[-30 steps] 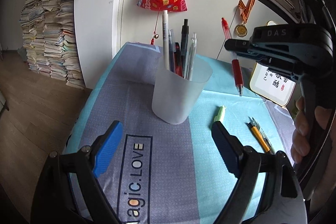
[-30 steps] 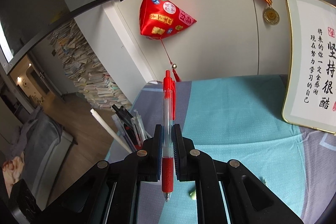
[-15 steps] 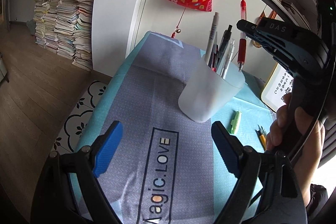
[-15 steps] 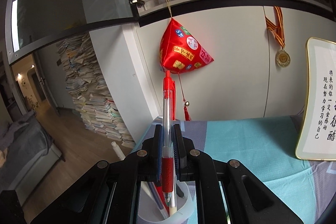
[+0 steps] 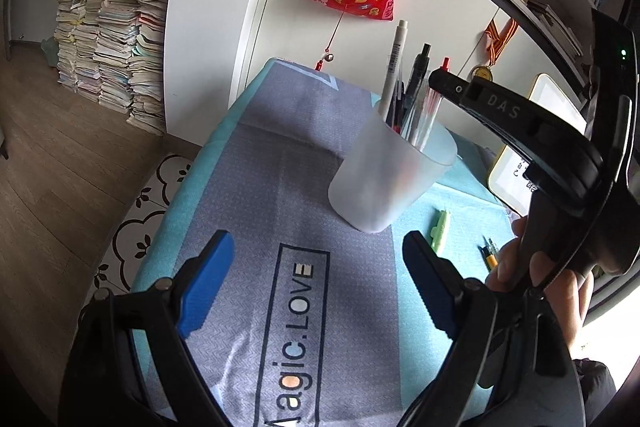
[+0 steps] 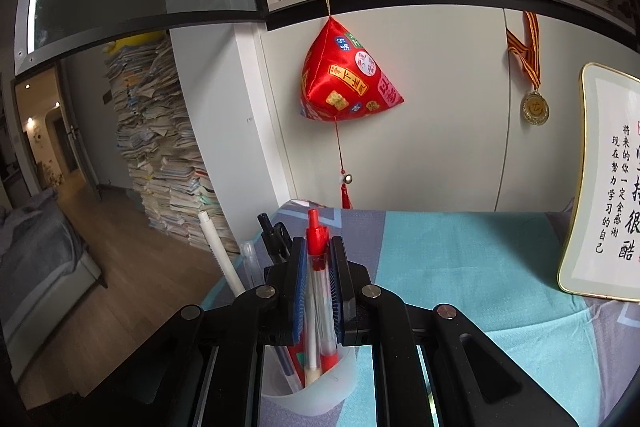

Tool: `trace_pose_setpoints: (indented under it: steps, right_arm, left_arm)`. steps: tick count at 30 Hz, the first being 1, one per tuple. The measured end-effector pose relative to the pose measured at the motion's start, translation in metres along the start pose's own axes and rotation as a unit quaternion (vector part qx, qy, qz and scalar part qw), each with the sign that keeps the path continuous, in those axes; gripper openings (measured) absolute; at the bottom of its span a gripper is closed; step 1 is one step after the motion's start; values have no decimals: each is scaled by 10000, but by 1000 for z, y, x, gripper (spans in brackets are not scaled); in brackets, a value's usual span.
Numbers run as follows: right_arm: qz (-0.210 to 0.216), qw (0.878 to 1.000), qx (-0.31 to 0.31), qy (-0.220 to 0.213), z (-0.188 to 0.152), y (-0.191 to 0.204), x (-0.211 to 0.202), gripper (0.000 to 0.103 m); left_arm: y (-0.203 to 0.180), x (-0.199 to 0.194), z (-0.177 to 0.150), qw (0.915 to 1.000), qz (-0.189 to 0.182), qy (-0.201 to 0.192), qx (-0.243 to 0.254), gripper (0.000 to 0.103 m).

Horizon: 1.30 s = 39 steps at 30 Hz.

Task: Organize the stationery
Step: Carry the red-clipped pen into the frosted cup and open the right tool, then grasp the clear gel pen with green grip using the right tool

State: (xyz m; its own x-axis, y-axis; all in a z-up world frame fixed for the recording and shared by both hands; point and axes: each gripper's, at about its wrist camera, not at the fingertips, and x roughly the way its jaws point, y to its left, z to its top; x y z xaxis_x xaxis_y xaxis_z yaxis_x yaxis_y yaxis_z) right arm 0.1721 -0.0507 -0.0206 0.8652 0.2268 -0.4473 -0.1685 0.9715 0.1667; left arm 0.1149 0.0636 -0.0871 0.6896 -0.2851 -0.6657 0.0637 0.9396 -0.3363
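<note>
A frosted plastic cup (image 5: 392, 179) stands on the desk cloth with several pens in it. My right gripper (image 6: 318, 291) hangs right over the cup (image 6: 308, 399); its jaws stand slightly apart around the red pen (image 6: 316, 267), which stands upright in the cup with its tip down inside. From the left wrist view the right gripper (image 5: 440, 81) sits above the cup rim. My left gripper (image 5: 316, 283) is open and empty, low over the cloth in front of the cup. A green highlighter (image 5: 440, 231) and an orange pencil (image 5: 490, 257) lie right of the cup.
A framed calligraphy card (image 6: 604, 187) leans at the right back. A red pyramid ornament (image 6: 348, 79) and a medal (image 6: 534, 107) hang on the wall. Book stacks (image 5: 108, 27) stand on the floor left of the desk. The cloth (image 5: 304, 307) reads "Magic.LOVE".
My right gripper came down over the cup, the red pen dropped into it and the jaws loosened. My left gripper drew back and turned a little left.
</note>
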Motion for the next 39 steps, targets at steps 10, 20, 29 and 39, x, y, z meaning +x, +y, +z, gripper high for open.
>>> trace_pose_setpoints:
  steps: [10, 20, 29, 39]
  right_arm:
    - [257, 9989, 378, 99, 9, -31, -41, 11]
    - [-126, 9885, 454, 1433, 11, -105, -72, 14]
    - [-620, 9626, 510, 2587, -39, -162, -95, 58]
    - [-670, 9398, 437, 3323, -86, -187, -112, 58]
  left_arm:
    - [-7, 4, -1, 9999, -44, 142, -72, 85]
    - [-55, 10, -9, 9964, -29, 711, 452, 85]
    - [-97, 22, -40, 9873, -129, 1410, 722, 85]
    - [-144, 32, -72, 9762, -317, 1914, 967, 85]
